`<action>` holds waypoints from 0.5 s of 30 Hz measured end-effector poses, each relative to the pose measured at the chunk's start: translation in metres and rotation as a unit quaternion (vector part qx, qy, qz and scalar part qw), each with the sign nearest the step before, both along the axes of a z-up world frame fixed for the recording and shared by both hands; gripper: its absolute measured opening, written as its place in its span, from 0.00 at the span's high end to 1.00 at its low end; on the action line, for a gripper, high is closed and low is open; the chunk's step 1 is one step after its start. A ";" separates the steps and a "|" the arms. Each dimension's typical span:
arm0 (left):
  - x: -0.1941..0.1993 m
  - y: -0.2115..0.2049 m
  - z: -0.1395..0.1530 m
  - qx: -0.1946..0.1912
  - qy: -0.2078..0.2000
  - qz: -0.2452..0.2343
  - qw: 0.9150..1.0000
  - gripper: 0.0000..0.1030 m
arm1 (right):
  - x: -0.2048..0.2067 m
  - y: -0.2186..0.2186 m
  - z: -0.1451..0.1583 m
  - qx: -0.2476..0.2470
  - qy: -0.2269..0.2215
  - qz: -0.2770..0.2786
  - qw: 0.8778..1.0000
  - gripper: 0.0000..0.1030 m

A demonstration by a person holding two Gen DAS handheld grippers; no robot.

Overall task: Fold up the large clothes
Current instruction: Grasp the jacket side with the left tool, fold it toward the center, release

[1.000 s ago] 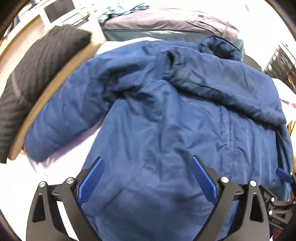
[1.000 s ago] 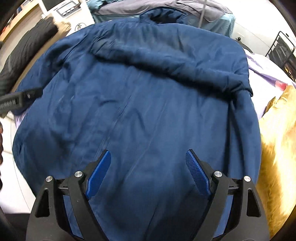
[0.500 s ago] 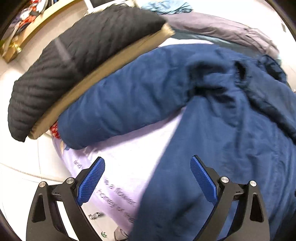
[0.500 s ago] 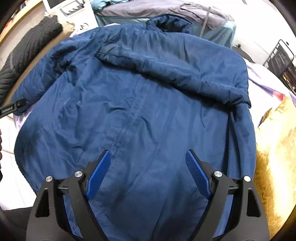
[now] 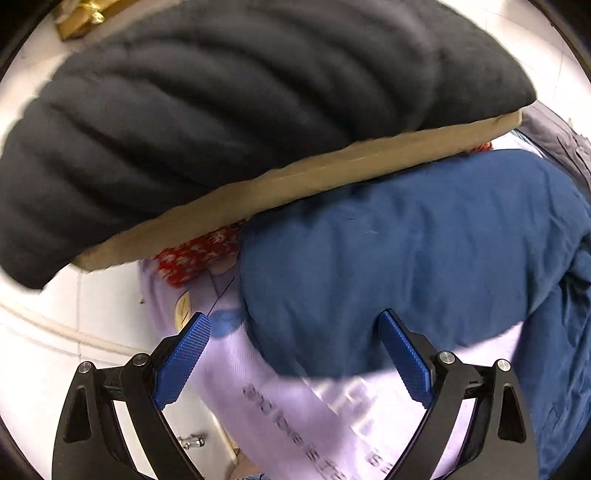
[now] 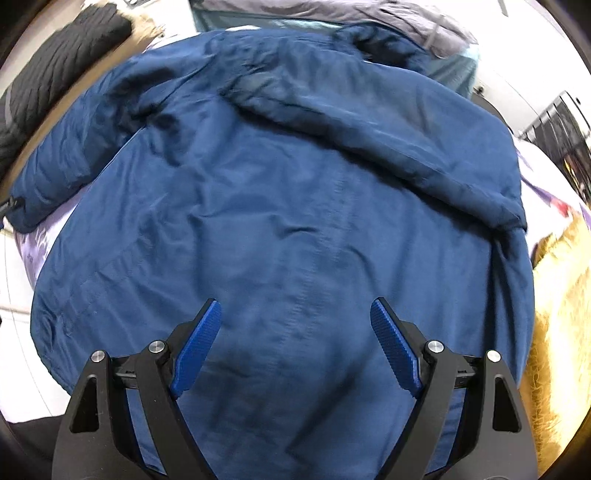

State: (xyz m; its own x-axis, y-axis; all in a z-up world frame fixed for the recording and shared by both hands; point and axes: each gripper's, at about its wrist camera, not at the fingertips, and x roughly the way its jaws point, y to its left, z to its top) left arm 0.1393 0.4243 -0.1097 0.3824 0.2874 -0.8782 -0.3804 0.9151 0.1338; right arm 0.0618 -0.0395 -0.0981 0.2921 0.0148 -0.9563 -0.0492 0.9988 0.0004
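Observation:
A large dark blue jacket [image 6: 280, 206] lies spread flat, its far sleeve folded across the upper body and its collar at the top. In the left wrist view one blue sleeve [image 5: 406, 266] stretches out over a lilac printed cloth [image 5: 295, 406]. My left gripper [image 5: 293, 332] hovers open above the sleeve's cuff end, nothing between its pads. My right gripper [image 6: 295, 321] stands open above the lower middle of the jacket, holding nothing.
A black ribbed knit garment [image 5: 221, 103] lies on a tan board [image 5: 332, 177] close to the sleeve. A red patterned cloth [image 5: 195, 254] peeks from under the board. A golden fuzzy fabric [image 6: 557, 332] lies right of the jacket. Grey clothes [image 6: 332, 11] are piled beyond the collar.
My left gripper has swept leftward from over the jacket's body to the sleeve's cuff end, rolling as it went. The right gripper has shifted over the jacket, which now sits slightly further right in its view.

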 end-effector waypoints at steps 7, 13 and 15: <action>0.030 -0.015 -0.005 -0.060 0.021 -0.053 0.997 0.80 | 0.009 0.046 0.013 -0.035 -0.010 0.050 0.998 0.20; 0.044 -0.062 0.059 -0.096 -0.050 -0.096 0.990 0.91 | 0.009 0.036 0.018 -0.020 -0.012 0.024 0.999 0.20; 0.052 -0.093 0.090 -0.104 -0.084 -0.129 0.983 0.91 | 0.008 0.027 0.018 -0.019 -0.015 0.017 1.000 0.20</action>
State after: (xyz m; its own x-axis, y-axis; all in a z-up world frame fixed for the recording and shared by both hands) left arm 0.1912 0.3313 -0.0200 0.5634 -0.0163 -0.8261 -0.1336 0.9849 -0.1105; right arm 0.0694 -0.0129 -0.0799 0.3203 -0.0118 -0.9473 -0.0825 0.9958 -0.0403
